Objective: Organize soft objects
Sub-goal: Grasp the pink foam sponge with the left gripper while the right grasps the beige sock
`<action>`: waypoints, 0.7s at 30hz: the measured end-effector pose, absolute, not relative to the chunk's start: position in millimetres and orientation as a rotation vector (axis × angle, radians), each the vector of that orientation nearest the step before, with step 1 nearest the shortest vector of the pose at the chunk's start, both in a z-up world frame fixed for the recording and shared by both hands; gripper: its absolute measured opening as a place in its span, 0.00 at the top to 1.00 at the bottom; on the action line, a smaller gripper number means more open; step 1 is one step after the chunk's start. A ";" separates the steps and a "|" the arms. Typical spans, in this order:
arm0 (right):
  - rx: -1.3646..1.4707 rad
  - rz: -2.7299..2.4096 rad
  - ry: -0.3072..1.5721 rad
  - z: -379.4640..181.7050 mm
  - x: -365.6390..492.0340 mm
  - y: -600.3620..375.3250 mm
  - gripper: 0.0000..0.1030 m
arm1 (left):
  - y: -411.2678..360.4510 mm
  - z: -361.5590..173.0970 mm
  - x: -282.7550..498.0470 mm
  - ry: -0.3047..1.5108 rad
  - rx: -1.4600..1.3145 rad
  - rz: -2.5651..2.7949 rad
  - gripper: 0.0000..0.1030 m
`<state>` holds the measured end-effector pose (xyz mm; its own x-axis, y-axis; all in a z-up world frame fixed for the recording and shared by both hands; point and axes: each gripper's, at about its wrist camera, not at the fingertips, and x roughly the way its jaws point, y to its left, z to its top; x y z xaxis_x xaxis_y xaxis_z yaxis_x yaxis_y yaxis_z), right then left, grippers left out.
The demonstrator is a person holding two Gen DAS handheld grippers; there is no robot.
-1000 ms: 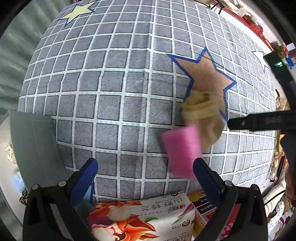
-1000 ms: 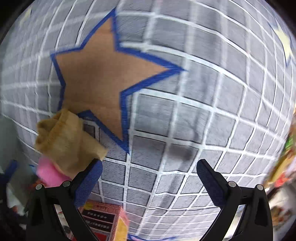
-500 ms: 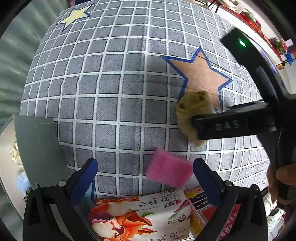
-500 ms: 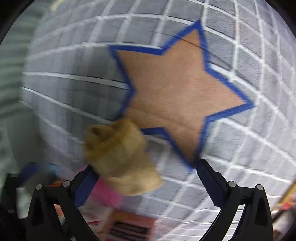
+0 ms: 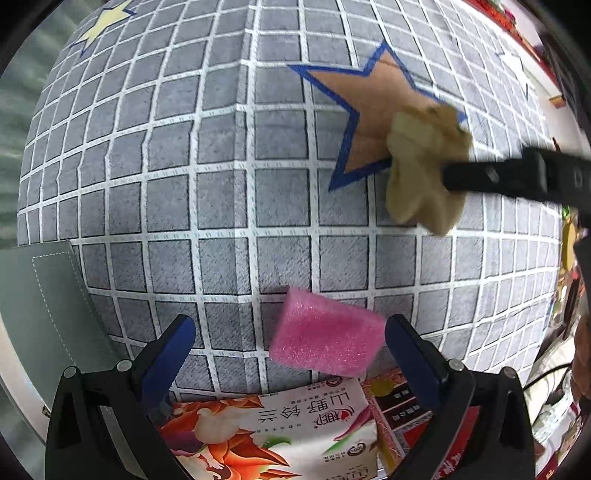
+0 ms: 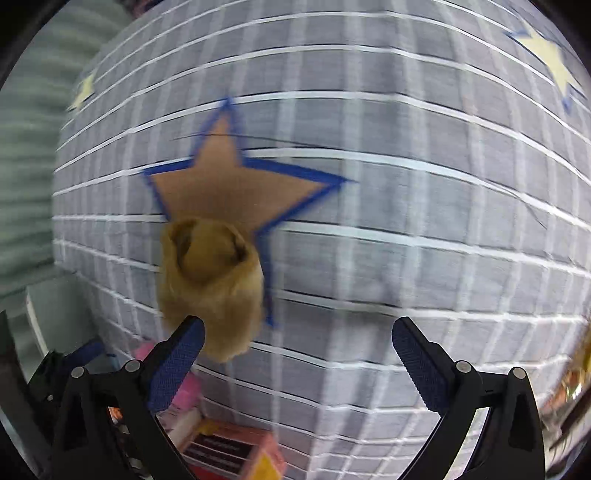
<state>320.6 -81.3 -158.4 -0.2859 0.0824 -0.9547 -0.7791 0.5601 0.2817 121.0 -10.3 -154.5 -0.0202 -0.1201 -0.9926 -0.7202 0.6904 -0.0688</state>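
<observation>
A pink foam sponge (image 5: 327, 334) lies on the grey checked cloth (image 5: 221, 199), between the fingers of my left gripper (image 5: 288, 328) and close to the right one; that gripper is open. A crumpled tan cloth bundle (image 5: 424, 173) rests at the lower edge of the brown star (image 5: 373, 110). One black finger (image 5: 517, 177) of my right gripper reaches in front of it from the right. In the right wrist view the tan bundle (image 6: 210, 280) sits just ahead of the left finger, and my right gripper (image 6: 295, 339) is open with nothing between its fingers.
A floral tissue pack (image 5: 273, 435) and a red box (image 5: 402, 406) lie at the near edge of the cloth. A grey-green stitched mat (image 5: 40, 302) borders the left. A yellow star (image 5: 103, 27) marks the far left corner. A hand (image 5: 581, 354) shows at the right edge.
The pink sponge dropped away from the tan bundle and settled on the cloth near my left gripper. The right gripper swung round until the tan bundle sat ahead of its left finger.
</observation>
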 end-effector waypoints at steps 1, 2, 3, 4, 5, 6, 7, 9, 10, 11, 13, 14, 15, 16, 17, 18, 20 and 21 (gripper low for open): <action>-0.597 0.956 1.641 -159.4 317.0 -75.5 0.01 | -13.9 -157.9 123.4 1.552 -0.711 0.544 0.00; -0.602 0.966 1.626 -159.4 314.4 -68.9 0.01 | -15.8 -161.6 125.0 1.560 -0.705 0.537 0.00; -0.598 0.974 1.623 -159.6 312.0 -62.5 0.01 | -19.8 -162.9 127.3 1.565 -0.693 0.532 0.00; -0.588 0.986 1.629 -159.0 310.8 -56.2 0.01 | -25.0 -164.3 129.3 1.572 -0.681 0.526 0.00; -0.583 0.996 1.637 -161.0 309.2 -48.9 0.01 | -32.0 -168.0 130.1 1.582 -0.668 0.520 0.00; -0.591 1.001 1.639 -162.9 303.1 -42.7 0.01 | -36.5 -172.3 133.2 1.594 -0.658 0.510 0.00; -0.605 1.004 1.634 -165.6 299.1 -37.0 0.01 | -39.6 -175.4 136.3 1.607 -0.647 0.497 0.00; -0.671 0.999 1.573 -166.9 292.1 -28.5 0.01 | -48.3 -184.3 135.9 1.616 -0.630 0.477 0.00; -0.712 0.998 1.543 -167.2 288.3 -24.8 0.01 | -48.4 -184.3 134.6 1.614 -0.631 0.467 0.00; -0.739 0.989 1.527 -169.1 274.5 -16.2 0.01 | -49.6 -184.9 137.1 1.615 -0.625 0.463 0.00; -0.780 0.967 1.505 -171.0 263.7 -9.1 0.00 | -48.3 -182.5 139.6 1.624 -0.607 0.450 0.00; -0.789 0.961 1.500 -176.3 253.6 -10.0 0.00 | -47.4 -180.7 139.9 1.629 -0.606 0.447 0.00; -0.803 0.953 1.493 -178.2 250.1 -7.8 0.00 | -46.8 -178.1 139.9 1.634 -0.606 0.443 0.00; -0.826 0.941 1.480 -179.3 246.6 -6.3 0.00 | -44.3 -178.8 139.9 1.641 -0.604 0.438 0.01; -0.852 0.935 1.472 -184.1 229.1 9.2 0.00 | -44.8 -177.2 137.9 1.644 -0.597 0.436 0.02; -0.876 0.935 1.465 -190.7 216.7 16.5 0.00 | -45.3 -176.1 136.6 1.644 -0.592 0.434 0.02; -0.863 0.945 1.465 -191.8 208.8 20.1 0.00 | -49.4 -174.0 138.5 1.642 -0.585 0.428 0.03; -0.826 0.947 1.476 -190.2 208.3 18.7 0.00 | -50.7 -173.7 139.9 1.640 -0.585 0.421 0.03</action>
